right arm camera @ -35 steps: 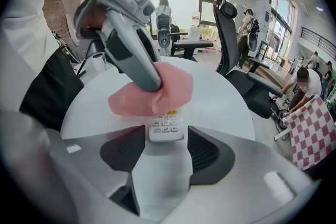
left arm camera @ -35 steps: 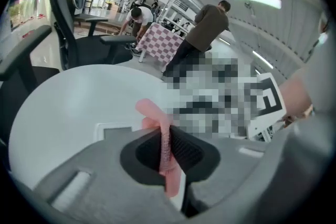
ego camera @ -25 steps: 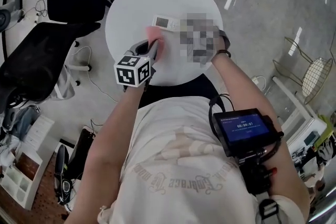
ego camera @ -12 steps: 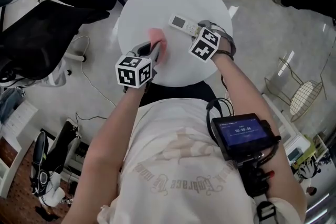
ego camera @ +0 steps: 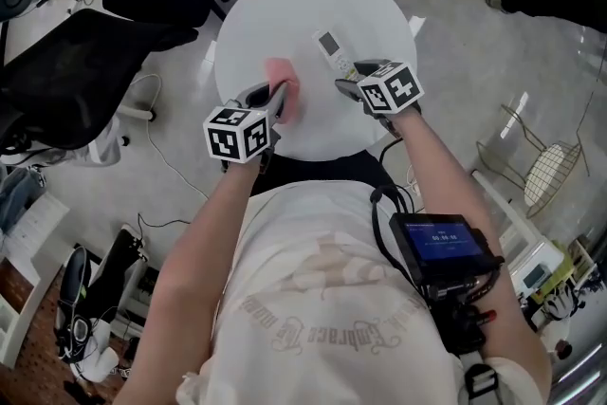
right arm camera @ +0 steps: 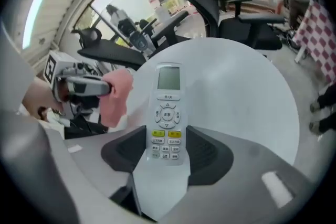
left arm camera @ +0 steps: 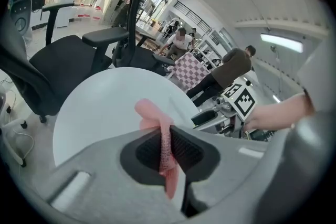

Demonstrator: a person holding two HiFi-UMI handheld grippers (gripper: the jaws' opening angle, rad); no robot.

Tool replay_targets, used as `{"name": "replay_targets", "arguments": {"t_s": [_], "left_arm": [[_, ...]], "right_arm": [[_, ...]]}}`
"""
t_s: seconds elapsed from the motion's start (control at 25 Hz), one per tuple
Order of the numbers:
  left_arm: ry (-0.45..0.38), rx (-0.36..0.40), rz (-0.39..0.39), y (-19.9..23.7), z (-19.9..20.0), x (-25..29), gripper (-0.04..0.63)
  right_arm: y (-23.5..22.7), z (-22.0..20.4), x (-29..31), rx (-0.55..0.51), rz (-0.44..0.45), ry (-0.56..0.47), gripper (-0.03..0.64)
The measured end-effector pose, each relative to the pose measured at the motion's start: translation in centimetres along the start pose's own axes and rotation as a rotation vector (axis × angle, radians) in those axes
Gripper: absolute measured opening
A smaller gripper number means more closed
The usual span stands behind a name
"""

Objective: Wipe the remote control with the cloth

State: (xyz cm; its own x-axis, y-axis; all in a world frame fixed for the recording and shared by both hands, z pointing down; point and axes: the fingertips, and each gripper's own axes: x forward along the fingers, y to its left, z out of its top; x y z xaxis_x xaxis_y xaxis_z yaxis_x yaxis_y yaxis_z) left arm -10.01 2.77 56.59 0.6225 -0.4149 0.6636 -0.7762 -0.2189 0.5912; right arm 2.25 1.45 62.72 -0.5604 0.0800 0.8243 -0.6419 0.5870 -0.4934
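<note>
Left fingers point(left arm camera: 147, 152) clenched the cloth point(left arm camera: 152, 115); right fingers point(right arm camera: 207, 152), just closing, grasped the remote control point(right arm camera: 167, 113); wiping probably came next, cloth brought rightward.

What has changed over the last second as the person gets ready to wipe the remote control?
The right gripper has just been closing its jaws and now grips the remote control, which has turned over the white table to lie in line with that gripper. The left gripper keeps the pink cloth pinched, about where it was, to the remote's left.
</note>
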Motion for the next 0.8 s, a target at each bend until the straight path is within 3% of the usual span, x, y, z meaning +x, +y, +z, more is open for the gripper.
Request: {"name": "replay_targets", "arguments": {"t_s": [0.16, 0.48, 0.68, 0.8], "left_arm": [[-0.002, -0.049, -0.062, -1.0, 0.1, 0.3, 0.025], [-0.015, -0.118, -0.227, -4.5, 0.3, 0.3, 0.026], [-0.055, -0.241, -0.266, -5.5, 0.9, 0.1, 0.025], [-0.061, -0.3, -0.352, -7.2, 1.4, 0.1, 0.025]], "right_arm": [[2.1, 1.5, -1.2, 0.187, 0.172, -0.18, 0.247], [5.4, 3.3, -4.7, 0.322, 0.42, -0.415, 0.247], [7.5, 4.4, -6.7, 0.314, 0.487, -0.493, 0.247], [8.2, 5.0, -6.5, 0.315, 0.488, -0.523, 0.247]]}}
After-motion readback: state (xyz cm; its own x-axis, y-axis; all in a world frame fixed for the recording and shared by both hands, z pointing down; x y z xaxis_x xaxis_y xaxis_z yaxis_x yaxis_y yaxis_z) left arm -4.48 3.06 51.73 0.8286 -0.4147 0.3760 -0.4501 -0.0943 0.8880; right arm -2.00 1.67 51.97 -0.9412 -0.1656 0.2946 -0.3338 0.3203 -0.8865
